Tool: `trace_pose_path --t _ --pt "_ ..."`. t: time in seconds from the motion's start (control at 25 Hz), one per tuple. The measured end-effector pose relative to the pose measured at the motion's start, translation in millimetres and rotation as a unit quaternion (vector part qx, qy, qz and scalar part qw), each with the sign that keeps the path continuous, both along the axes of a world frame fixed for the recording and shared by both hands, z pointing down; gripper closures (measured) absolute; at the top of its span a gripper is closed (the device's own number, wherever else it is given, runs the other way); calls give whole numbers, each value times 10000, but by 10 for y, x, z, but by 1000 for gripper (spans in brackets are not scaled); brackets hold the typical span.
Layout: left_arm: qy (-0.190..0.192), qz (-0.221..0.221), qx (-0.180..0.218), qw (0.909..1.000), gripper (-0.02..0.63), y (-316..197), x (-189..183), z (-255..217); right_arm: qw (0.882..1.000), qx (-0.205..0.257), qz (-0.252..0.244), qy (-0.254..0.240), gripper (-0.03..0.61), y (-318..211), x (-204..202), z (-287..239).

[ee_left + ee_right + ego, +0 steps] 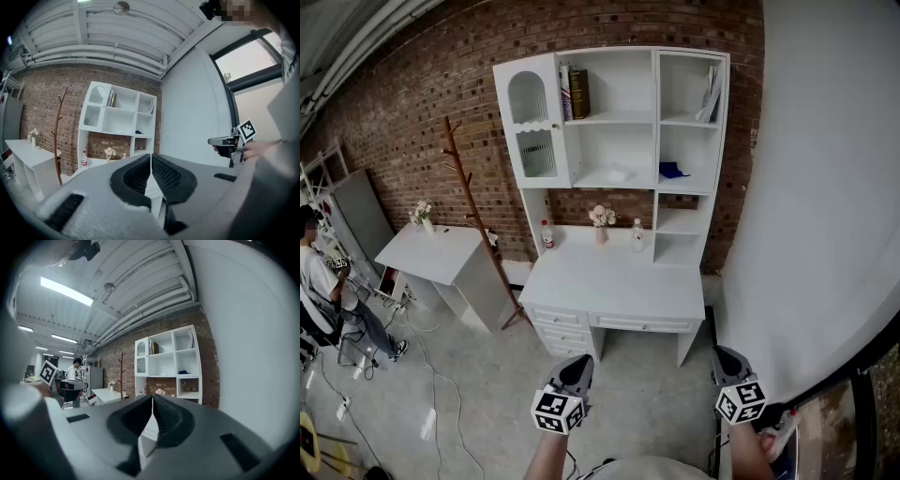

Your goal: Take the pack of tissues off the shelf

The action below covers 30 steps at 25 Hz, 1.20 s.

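Head view: held the left gripper [577, 362] and the right gripper [725, 353] low at the frame's bottom, over the floor [487, 394] in front of the white desk [619, 281], well apart from the shelf unit [619, 117] that rose above it. Saw the pack of tissues [616, 174] as a pale flat shape on the bottom board of the middle compartment, left of a blue thing [672, 171] in the next compartment, far ahead of both grippers. Could not read the book spines [573, 92] or the labels on the bottles [547, 235]; made out only black-and-white square patterns on the marker cubes [557, 410].

Left gripper view: found the jaws pressed together with nothing between them, aimed toward the shelf unit [117, 112]. Could not pick out the pack at that size.

Right gripper view: found the jaws likewise closed on nothing, with the shelf unit [168, 359] beyond their tips and well off. Spotted the blue thing [184, 372]; pack too small to tell.
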<state>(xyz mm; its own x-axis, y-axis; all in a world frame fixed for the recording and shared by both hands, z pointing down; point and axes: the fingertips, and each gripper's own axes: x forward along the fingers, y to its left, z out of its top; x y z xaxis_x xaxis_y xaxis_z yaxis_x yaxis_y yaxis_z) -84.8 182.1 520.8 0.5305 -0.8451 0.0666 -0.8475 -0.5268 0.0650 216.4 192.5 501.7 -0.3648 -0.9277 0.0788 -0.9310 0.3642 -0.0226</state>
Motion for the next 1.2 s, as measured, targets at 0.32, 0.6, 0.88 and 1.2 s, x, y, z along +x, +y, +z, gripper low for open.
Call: trace_pose_path --t 0.32,0.6,0.88,1.2 --pt "-9 -29 14 10000 583 13 -102 -36 10000 5 -13 1 546 -8 -86 -29" --pt "0 -32 -5 10000 583 57 -209 -17 10000 14 -47 18 547 13 -217 -40" --pt "32 -2 -41 10000 583 88 -344 18 10000 -9 -49 24 546 32 -376 -31" --pt "86 101 -99 9999 583 161 -570 42 9999 -91 21 105 545 64 -626 -43"
